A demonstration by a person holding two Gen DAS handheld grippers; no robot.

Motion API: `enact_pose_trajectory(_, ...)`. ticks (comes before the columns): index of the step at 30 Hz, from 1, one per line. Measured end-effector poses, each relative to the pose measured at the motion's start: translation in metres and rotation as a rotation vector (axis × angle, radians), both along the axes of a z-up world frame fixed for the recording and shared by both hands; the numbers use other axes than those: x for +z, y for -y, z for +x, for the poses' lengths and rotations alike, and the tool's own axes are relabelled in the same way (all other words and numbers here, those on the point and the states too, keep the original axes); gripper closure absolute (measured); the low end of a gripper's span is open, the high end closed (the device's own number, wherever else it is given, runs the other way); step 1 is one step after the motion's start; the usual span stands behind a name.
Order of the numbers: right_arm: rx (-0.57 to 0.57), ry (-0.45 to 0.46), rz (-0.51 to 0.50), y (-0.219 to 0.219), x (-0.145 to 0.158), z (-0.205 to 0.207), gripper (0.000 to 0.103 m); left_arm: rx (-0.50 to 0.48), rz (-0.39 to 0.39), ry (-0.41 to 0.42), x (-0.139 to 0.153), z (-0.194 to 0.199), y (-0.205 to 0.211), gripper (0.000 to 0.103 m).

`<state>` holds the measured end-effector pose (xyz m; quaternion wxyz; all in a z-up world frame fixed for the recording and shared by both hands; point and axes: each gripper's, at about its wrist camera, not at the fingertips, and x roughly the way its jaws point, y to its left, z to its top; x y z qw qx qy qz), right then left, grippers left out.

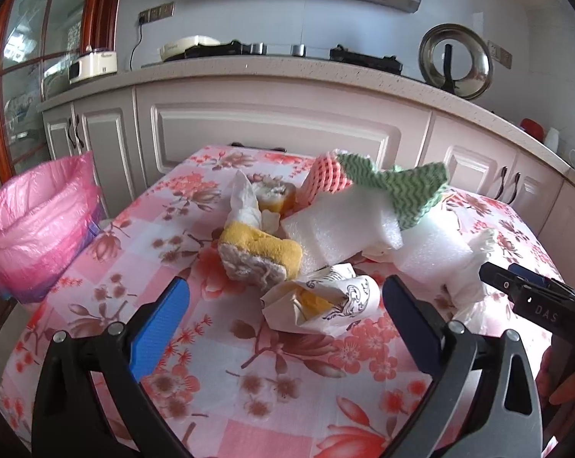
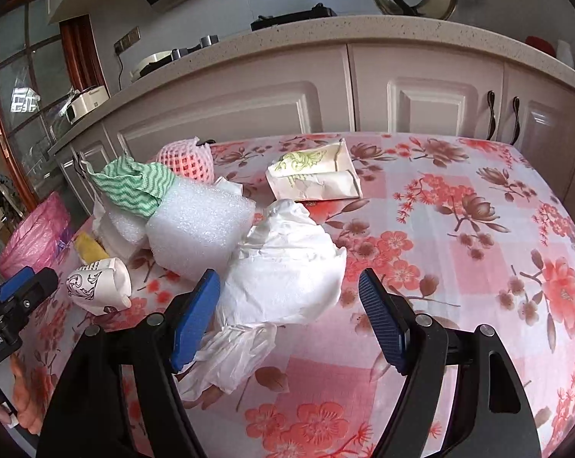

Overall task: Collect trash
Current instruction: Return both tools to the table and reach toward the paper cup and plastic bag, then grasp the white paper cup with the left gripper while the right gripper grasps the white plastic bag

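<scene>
A floral pink table (image 2: pixel 459 198) fills both views — at centre lies the trash: a crumpled white tissue (image 2: pixel 287 267), foam sheets (image 2: pixel 195 229), a printed wrapper (image 1: pixel 325 301). The right gripper (image 2: pixel 289 313) and left gripper (image 1: pixel 285 305) both gape wide, holding nothing.

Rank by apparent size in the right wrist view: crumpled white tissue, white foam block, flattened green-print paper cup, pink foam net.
1. crumpled white tissue, though nearest the camera
2. white foam block
3. flattened green-print paper cup
4. pink foam net, partly hidden, so unsure
</scene>
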<state>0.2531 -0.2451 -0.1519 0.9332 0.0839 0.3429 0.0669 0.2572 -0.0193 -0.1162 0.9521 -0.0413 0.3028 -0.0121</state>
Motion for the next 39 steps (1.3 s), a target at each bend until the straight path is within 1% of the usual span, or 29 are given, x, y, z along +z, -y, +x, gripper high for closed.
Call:
enact_pose_trajectory(3,0.012,-0.033,0.003,-0.002,-0.005,0.01,0.031,0.004,-0.014,-0.026,-0.007,0.012,0.002,0.01)
enact_pose_trajectory(7,0.012,-0.057,0.018,0.0,-0.008,0.019,0.031,-0.004,-0.021,-0.052,-0.013,0.024,0.009,0.013)
enact_pose_trajectory(10,0.025,-0.076,0.018,-0.001,-0.011,0.023,0.031,-0.013,-0.013,-0.07,-0.019,0.031,0.016,0.018)
enact_pose_trajectory(11,0.027,-0.08,0.02,-0.001,-0.011,0.023,0.031,-0.016,-0.007,-0.08,-0.021,0.033,0.018,0.023)
enact_pose_trajectory(12,0.031,-0.086,0.018,-0.002,-0.012,0.024,0.033,-0.025,-0.01,-0.087,-0.023,0.034,0.02,0.03)
enact_pose_trajectory(13,0.038,-0.086,0.02,-0.002,-0.012,0.024,0.042,-0.034,-0.011,-0.091,-0.024,0.034,0.021,0.031)
enact_pose_trajectory(15,0.05,-0.08,0.015,-0.004,-0.011,0.022,0.047,-0.041,0.01,-0.082,-0.024,0.033,0.023,0.032)
enact_pose_trajectory(17,0.057,-0.065,0.001,-0.005,-0.009,0.017,0.053,-0.051,0.004,-0.076,-0.023,0.03,0.022,0.034)
enact_pose_trajectory(22,0.061,-0.02,0.006,-0.006,0.003,0.0,0.058,-0.063,0.021,-0.035,-0.014,0.015,0.025,0.037)
enact_pose_trajectory(23,0.062,-0.005,0.004,-0.006,0.007,-0.005,0.058,-0.065,0.024,-0.026,-0.012,0.011,0.026,0.056)
enact_pose_trajectory(24,0.064,0.013,0.001,-0.007,0.012,-0.01,0.059,-0.067,0.043,-0.022,-0.009,0.007,0.028,0.079)
enact_pose_trajectory(25,0.067,0.028,-0.002,-0.008,0.016,-0.015,0.059,-0.07,0.059,-0.022,-0.008,0.004,0.03,0.079)
enact_pose_trajectory(29,0.079,0.072,-0.01,-0.014,0.03,-0.034,0.059,-0.084,0.061,-0.004,-0.003,-0.01,0.032,0.079)
enact_pose_trajectory(31,0.074,0.077,-0.006,-0.014,0.032,-0.043,0.059,-0.085,0.034,-0.012,-0.003,-0.017,0.028,0.077)
enact_pose_trajectory(32,0.071,0.079,-0.001,-0.014,0.033,-0.047,0.059,-0.082,0.021,-0.021,-0.004,-0.02,0.026,0.061)
enact_pose_trajectory(33,0.071,0.079,0.006,-0.014,0.035,-0.052,0.059,-0.079,-0.001,-0.03,-0.004,-0.022,0.024,0.042)
enact_pose_trajectory(35,0.07,0.082,0.011,-0.013,0.036,-0.057,0.059,-0.057,-0.014,-0.019,-0.003,-0.026,0.021,0.029)
enact_pose_trajectory(36,0.07,0.084,0.013,-0.014,0.037,-0.06,0.059,-0.049,-0.004,-0.011,-0.001,-0.026,0.021,0.024)
enact_pose_trajectory(37,0.074,0.085,0.014,-0.015,0.038,-0.063,0.059,-0.052,0.009,-0.012,-0.001,-0.024,0.023,0.022)
enact_pose_trajectory(39,0.077,0.09,0.013,-0.016,0.039,-0.066,0.059,-0.055,0.037,-0.017,-0.002,-0.016,0.028,0.022)
